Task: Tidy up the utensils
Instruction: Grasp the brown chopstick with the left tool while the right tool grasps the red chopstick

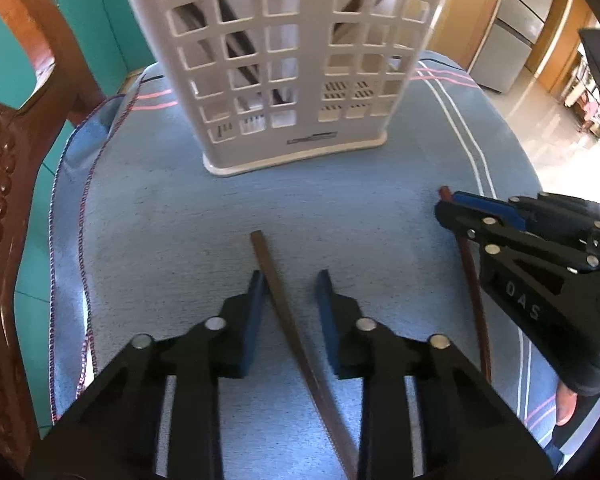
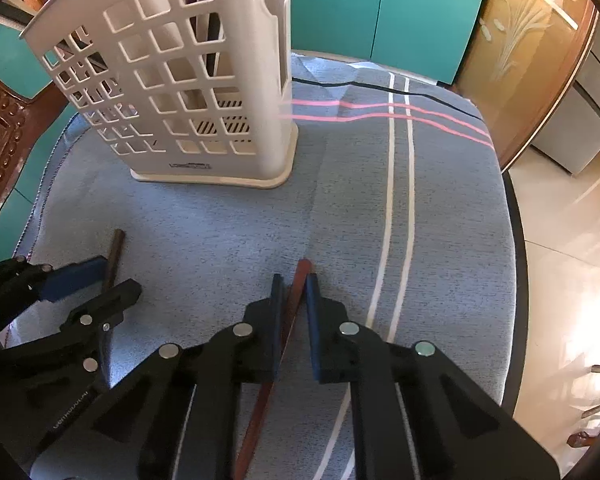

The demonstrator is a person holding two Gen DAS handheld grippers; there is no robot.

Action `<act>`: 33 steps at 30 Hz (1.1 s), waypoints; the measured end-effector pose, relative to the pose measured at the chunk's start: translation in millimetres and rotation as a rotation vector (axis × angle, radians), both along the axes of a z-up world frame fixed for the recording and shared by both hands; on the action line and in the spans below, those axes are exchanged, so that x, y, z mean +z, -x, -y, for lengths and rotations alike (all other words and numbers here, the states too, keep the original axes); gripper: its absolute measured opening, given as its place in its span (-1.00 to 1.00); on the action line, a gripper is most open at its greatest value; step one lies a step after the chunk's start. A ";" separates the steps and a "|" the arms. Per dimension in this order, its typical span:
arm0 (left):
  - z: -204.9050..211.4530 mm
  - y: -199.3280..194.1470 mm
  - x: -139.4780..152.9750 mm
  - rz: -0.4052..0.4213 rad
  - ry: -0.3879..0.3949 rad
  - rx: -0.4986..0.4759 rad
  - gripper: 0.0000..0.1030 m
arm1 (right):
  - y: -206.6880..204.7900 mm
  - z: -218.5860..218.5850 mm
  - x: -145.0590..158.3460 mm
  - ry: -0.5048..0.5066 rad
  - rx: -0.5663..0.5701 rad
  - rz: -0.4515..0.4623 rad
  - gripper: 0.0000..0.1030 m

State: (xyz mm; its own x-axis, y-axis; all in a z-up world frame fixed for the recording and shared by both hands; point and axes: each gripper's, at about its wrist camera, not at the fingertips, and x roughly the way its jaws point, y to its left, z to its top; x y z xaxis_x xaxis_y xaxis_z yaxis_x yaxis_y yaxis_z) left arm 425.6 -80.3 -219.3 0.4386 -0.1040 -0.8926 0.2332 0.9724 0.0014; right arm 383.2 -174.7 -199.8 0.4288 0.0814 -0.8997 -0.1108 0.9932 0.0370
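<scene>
A white slotted utensil holder point(image 1: 291, 60) stands upright at the far side of the blue cloth; it also shows in the right wrist view point(image 2: 187, 80), with dark utensils inside. A dark brown flat utensil handle point(image 1: 283, 308) lies on the cloth between the fingers of my left gripper point(image 1: 289, 284), which is open around it. A reddish-brown utensil handle point(image 2: 295, 292) lies between the fingers of my right gripper point(image 2: 293, 280), which are closed in on it. The right gripper point(image 1: 446, 204) shows in the left wrist view on that handle point(image 1: 476, 304). The left gripper point(image 2: 111, 276) shows at left in the right wrist view.
The blue cloth point(image 2: 440, 208) with white and pink stripes covers a round table. A carved wooden chair point(image 1: 3, 240) stands at the left. Teal cabinets point(image 2: 380, 8) stand behind, and tiled floor point(image 2: 572, 240) lies to the right.
</scene>
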 end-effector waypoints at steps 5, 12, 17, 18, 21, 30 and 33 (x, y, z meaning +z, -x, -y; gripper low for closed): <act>5.9 1.5 0.9 -0.008 -0.010 -0.036 -0.55 | -0.4 3.5 2.5 -0.010 0.016 -0.020 -0.78; 3.6 8.7 1.1 0.004 -0.038 -0.018 -0.29 | 2.2 16.2 1.6 -0.003 0.027 -0.022 -0.78; -9.1 6.8 0.9 0.006 -0.041 0.027 0.05 | 2.7 19.2 1.6 -0.002 0.002 -0.018 -0.62; -10.2 5.6 0.0 0.008 -0.043 0.029 0.09 | 2.3 22.1 1.8 -0.004 -0.007 -0.017 -0.60; -11.6 3.8 -0.4 0.014 -0.043 0.034 0.10 | 2.0 28.9 2.6 -0.002 -0.015 -0.014 -0.56; -3.3 -2.2 0.4 0.012 -0.018 -0.027 -0.45 | 0.2 18.1 -1.0 0.044 -0.004 0.023 -0.54; -0.1 -1.4 0.6 0.011 -0.012 -0.037 -0.58 | -1.5 16.0 -2.8 0.044 -0.002 0.026 -0.55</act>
State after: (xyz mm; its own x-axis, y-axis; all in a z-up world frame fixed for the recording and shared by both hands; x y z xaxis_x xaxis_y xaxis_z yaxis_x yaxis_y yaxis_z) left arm 427.0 -80.2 -218.7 0.4443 -0.1098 -0.8891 0.2689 0.9630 0.0155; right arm 384.6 -190.7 -202.5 0.4518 0.0407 -0.8912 -0.1093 0.9940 -0.0100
